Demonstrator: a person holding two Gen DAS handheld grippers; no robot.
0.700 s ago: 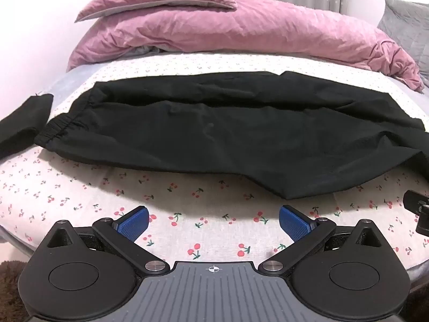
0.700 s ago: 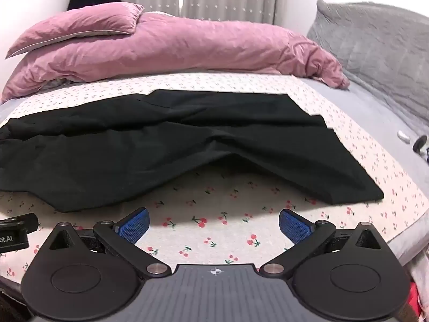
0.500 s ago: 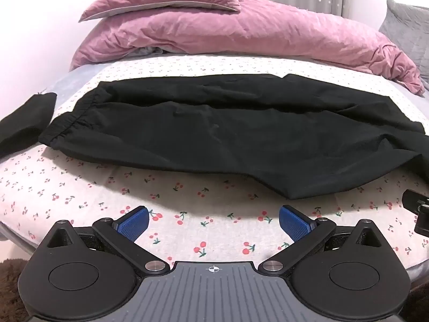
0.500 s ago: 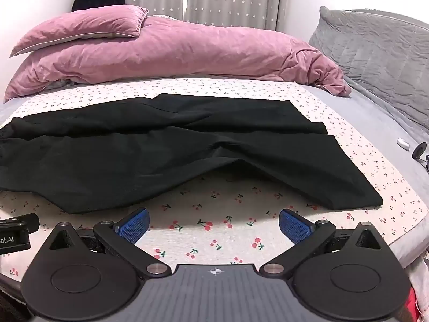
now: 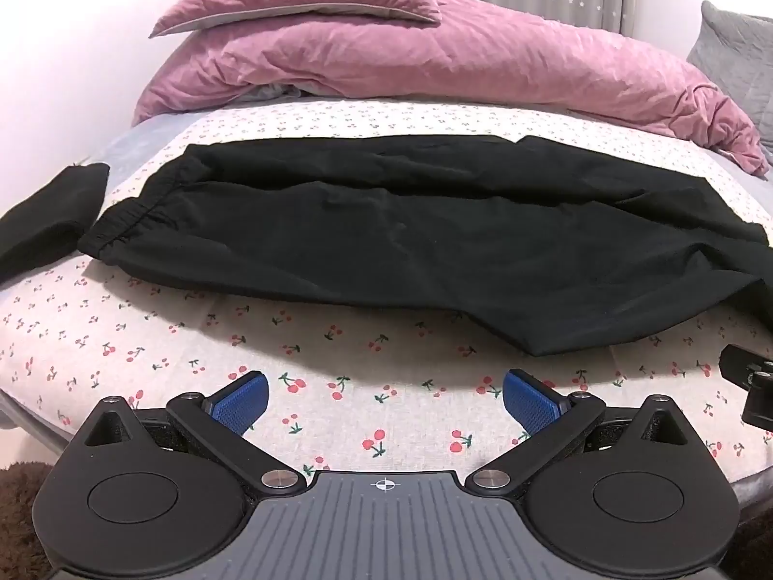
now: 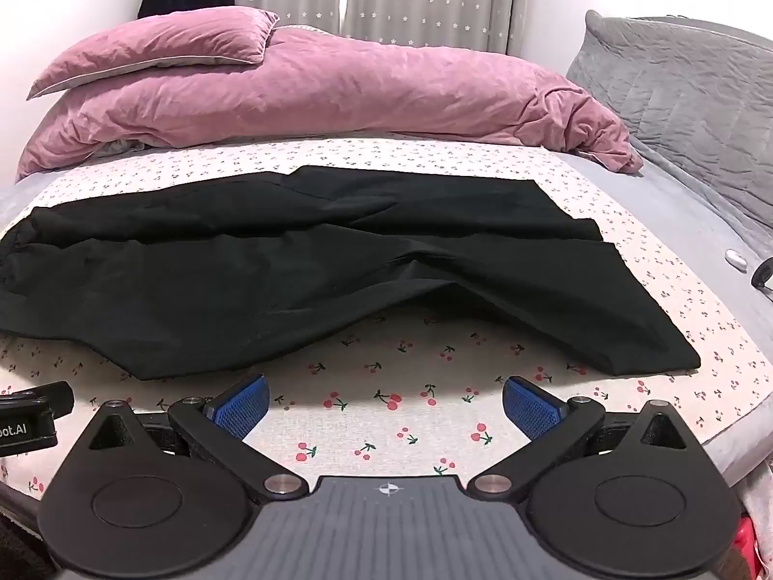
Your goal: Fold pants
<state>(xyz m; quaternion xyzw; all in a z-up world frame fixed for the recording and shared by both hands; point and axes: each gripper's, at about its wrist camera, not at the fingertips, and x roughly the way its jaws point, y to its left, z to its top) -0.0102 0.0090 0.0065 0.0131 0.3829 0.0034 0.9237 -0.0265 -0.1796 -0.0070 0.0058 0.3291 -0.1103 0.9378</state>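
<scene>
Across the middle of both wrist views the black pants [image 5: 410, 241] lie spread flat on the cherry-print sheet [image 5: 338, 386] of the bed, elastic waistband at centre left in the left view, one leg folded over the other and the leg ends reaching lower right in the right view [image 6: 628, 343]. Nothing here holds anything else; the pants rest straight on the sheet. A folded black garment [image 5: 48, 212] lies just beside the waistband, at the left edge. Behind, along the top, a pink duvet [image 5: 459, 63] carries a pink pillow [image 5: 299, 0]. The left tool [image 5: 385, 398] and right tool [image 6: 385, 398] hover over bare sheet, jaws spread wide and holding nothing. Compared with the earlier frames, both views sit slightly higher and farther back, and the pants are unmoved.
</scene>
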